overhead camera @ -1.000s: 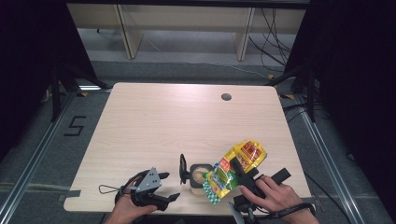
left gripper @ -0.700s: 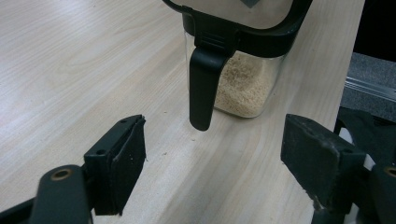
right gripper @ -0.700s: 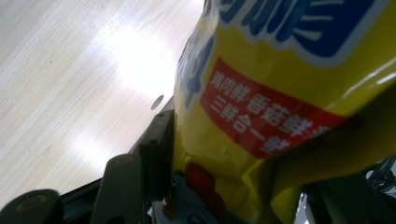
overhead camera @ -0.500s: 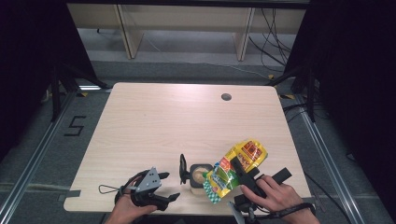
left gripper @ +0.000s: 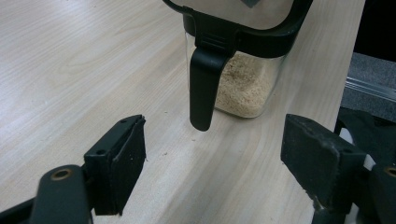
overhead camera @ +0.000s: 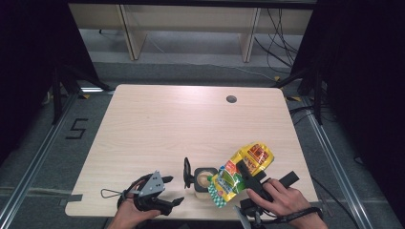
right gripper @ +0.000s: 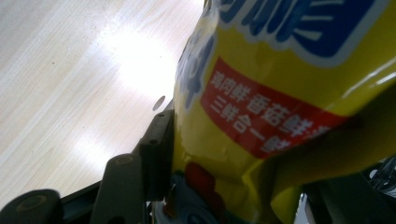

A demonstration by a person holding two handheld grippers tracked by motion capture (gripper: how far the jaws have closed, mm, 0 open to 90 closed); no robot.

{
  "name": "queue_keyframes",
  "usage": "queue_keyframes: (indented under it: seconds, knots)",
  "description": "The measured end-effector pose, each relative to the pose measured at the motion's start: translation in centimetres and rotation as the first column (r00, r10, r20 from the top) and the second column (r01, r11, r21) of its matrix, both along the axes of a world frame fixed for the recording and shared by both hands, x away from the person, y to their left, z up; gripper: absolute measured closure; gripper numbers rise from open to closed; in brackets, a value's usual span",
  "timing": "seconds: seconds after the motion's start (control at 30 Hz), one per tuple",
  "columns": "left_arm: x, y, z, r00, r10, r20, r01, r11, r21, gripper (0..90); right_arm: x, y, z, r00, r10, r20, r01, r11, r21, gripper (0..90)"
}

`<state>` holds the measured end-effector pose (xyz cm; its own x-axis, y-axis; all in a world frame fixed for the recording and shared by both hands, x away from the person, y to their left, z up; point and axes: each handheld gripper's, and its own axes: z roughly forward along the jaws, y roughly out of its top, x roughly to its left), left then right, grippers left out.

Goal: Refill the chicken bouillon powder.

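Left gripper view: granules (left gripper: 240, 91) in jar (left gripper: 233, 56)

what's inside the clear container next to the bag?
The clear container holds pale granules across its lower part. Its black handle covers part of the fill, and the yellow bag overhangs the open top, hiding part of it.

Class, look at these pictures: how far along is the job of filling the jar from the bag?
Done: the jar is open, with granules at its bottom. In hand: the right tongs grip the yellow bag, tipped towards the jar. Left: finishing the pour, closing the lid; the left tongs wait open.
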<state>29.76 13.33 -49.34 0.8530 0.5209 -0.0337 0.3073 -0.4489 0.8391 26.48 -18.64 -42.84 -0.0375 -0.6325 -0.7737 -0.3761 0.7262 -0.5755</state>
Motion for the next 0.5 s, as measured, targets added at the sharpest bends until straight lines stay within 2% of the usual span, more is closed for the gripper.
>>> queue_keyframes:
  seconds: [0.17, 0.5]
  knots:
    - [-0.04, 0.00, 0.02, 1.0000, 0.005, 0.003, -0.005, 1.0000, 0.001, 21.7, -0.02, 0.03, -0.01, 1.0000, 0.006, 0.006, -0.006, 1.000, 0.002, 49.6]
    - [0.00, 0.00, 0.00, 1.0000, 0.000, 0.001, 0.000, 1.0000, 0.000, 21.7, 0.07, -0.04, 0.03, 0.9998, -0.003, -0.017, 0.003, 1.000, 0.012, 49.6]
